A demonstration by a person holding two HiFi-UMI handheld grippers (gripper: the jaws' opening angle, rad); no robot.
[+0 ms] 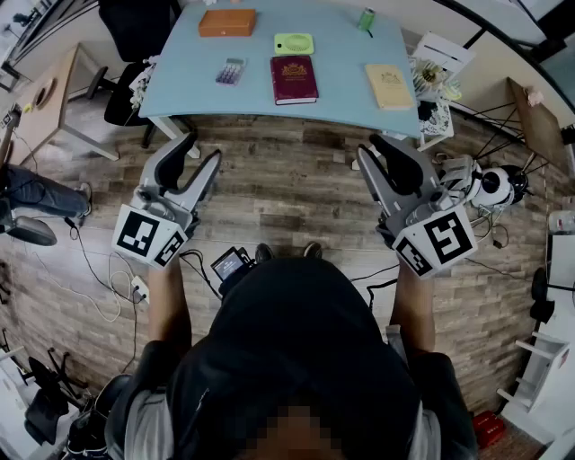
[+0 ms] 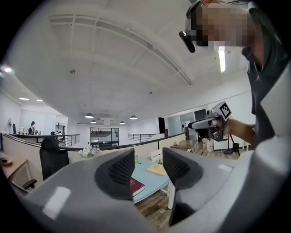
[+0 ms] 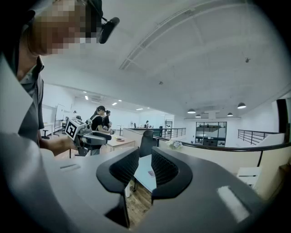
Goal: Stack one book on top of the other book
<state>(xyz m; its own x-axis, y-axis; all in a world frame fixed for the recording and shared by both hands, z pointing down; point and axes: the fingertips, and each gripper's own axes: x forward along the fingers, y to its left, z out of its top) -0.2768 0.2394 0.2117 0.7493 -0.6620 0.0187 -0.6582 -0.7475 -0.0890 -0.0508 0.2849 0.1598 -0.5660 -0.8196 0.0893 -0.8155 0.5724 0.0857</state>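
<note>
Both tools are held out level in front of the person, well short of the surface. The left tool (image 1: 202,146) has its jaws apart with nothing in the gap. The right tool (image 1: 370,148) has a narrower gap, also with nothing gripped. Neither one touches anything.

Past them there's a strip of bare wood-plank floor (image 1: 287,189), then the front edge of the light blue surface (image 1: 346,54). The dark red book (image 1: 294,79) lies flat near the middle of that front edge. The tan book (image 1: 388,86) lies flat further right, close to the front right corner. They're apart with bare surface between them, so not stacked.

Other stuff up there: a calculator (image 1: 230,71) just left of the dark red book, a green pad (image 1: 294,43) behind it, an orange box (image 1: 226,22) toward the back and a green can (image 1: 367,20) at the back right.

Room-wise, it's a big open office with a white ceiling and railings in the distance. A black chair (image 1: 135,36) sits at the surface's left end, with a wooden desk (image 1: 45,99) further left. Cables (image 1: 99,269) trail across the floor on the left, and there's clutter at the right corner. The floor straight ahead is open.
</note>
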